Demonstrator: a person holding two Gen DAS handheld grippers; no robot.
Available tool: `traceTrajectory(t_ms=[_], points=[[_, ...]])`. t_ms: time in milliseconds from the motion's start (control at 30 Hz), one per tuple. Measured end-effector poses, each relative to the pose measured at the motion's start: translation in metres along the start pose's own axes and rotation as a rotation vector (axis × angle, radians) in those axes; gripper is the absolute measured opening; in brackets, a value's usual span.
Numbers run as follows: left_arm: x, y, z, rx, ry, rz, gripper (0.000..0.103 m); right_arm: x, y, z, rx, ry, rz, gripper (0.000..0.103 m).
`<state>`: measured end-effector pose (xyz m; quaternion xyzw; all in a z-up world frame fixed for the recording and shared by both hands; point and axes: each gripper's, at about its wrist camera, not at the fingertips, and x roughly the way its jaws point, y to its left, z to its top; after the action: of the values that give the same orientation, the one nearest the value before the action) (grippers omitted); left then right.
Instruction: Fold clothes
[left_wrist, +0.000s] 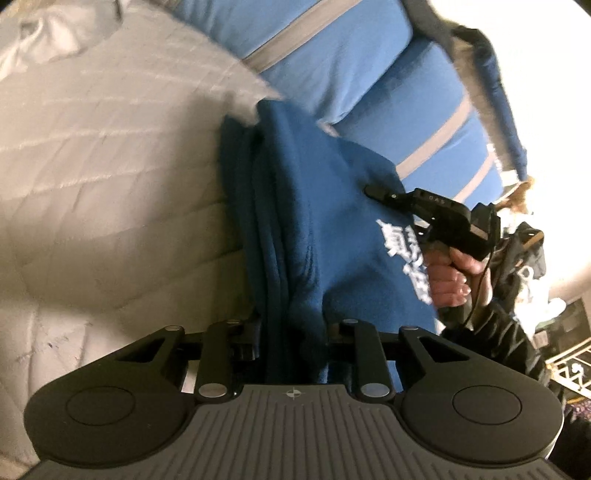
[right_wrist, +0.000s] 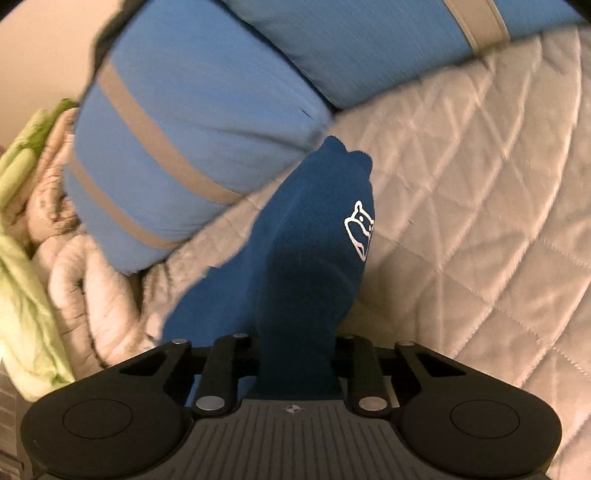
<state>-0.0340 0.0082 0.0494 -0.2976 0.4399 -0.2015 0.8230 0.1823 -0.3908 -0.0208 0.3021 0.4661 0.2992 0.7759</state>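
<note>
A dark blue fleece garment (left_wrist: 306, 221) with white lettering hangs bunched in folds over a quilted bed. In the left wrist view it runs straight down between the fingers of my left gripper (left_wrist: 291, 332), which is shut on it. To the right in that view, a hand (left_wrist: 448, 277) holds my right gripper (left_wrist: 376, 192), and its tips pinch the garment's upper edge. From the right wrist view the same garment (right_wrist: 310, 266), showing a small white animal logo (right_wrist: 360, 229), is clamped in my right gripper (right_wrist: 295, 350). The cloth hides the fingertips of both grippers.
A beige quilted bedspread (right_wrist: 480, 221) lies under everything. Blue pillows with grey stripes (right_wrist: 177, 147) lie just beyond the garment. A crumpled beige blanket (right_wrist: 85, 280) and a light green cloth (right_wrist: 22, 266) sit at the left. Dark clutter (left_wrist: 528, 258) stands beside the bed.
</note>
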Motion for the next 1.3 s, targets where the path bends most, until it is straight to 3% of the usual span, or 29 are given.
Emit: traceTrajectory(t_ms=[267,433,567,700,767,833,867,900,933,967,1000,1067,1133,1300], points=[[-0.043,-0.045,-0.025,0.092,-0.017,-0.026,0.026,-0.054,0.042,-0.007,-0.104,-0.012,0.026,0.023],[-0.059,-0.045,-0.033,0.095,-0.042,-0.043,0.026,-0.085,0.064,-0.017,-0.152,-0.011,0.035,0.023],[-0.06,-0.036,-0.035,0.071,-0.054,-0.021,0.026,-0.078,0.078,-0.023,-0.159,-0.002,0.013,0.023],[-0.079,-0.035,-0.021,0.091,-0.128,0.021,0.026,-0.065,0.106,-0.02,-0.192,-0.007,0.016,0.023],[-0.095,-0.039,-0.006,0.118,-0.201,0.06,0.026,-0.06,0.13,-0.01,-0.234,-0.028,0.042,0.023],[-0.113,-0.043,0.018,0.144,-0.32,0.11,0.028,-0.052,0.149,-0.002,-0.305,-0.076,0.006,0.024],[-0.118,-0.047,0.027,0.182,-0.387,0.163,0.034,-0.048,0.158,0.001,-0.345,-0.104,-0.023,0.027],[-0.117,-0.052,0.035,0.26,-0.456,0.271,0.042,-0.044,0.167,0.004,-0.384,-0.132,-0.052,0.03],[-0.115,-0.058,0.043,0.345,-0.524,0.39,0.051,-0.04,0.176,0.008,-0.423,-0.16,-0.081,0.049],[-0.108,-0.06,0.05,0.401,-0.558,0.502,0.067,-0.035,0.185,0.011,-0.463,-0.188,-0.11,0.089],[-0.1,-0.059,0.055,0.436,-0.57,0.593,0.069,-0.031,0.194,0.014,-0.502,-0.216,-0.139,0.103],[-0.088,-0.056,0.056,0.459,-0.545,0.659,0.069,-0.023,0.212,0.02,-0.58,-0.272,-0.197,0.103],[-0.081,-0.053,0.049,0.441,-0.503,0.619,0.069,-0.019,0.223,0.022,-0.64,-0.315,-0.253,0.103],[-0.07,-0.049,0.021,0.399,-0.476,0.566,0.069,-0.054,0.2,-0.013,-0.696,-0.326,-0.326,0.103]])
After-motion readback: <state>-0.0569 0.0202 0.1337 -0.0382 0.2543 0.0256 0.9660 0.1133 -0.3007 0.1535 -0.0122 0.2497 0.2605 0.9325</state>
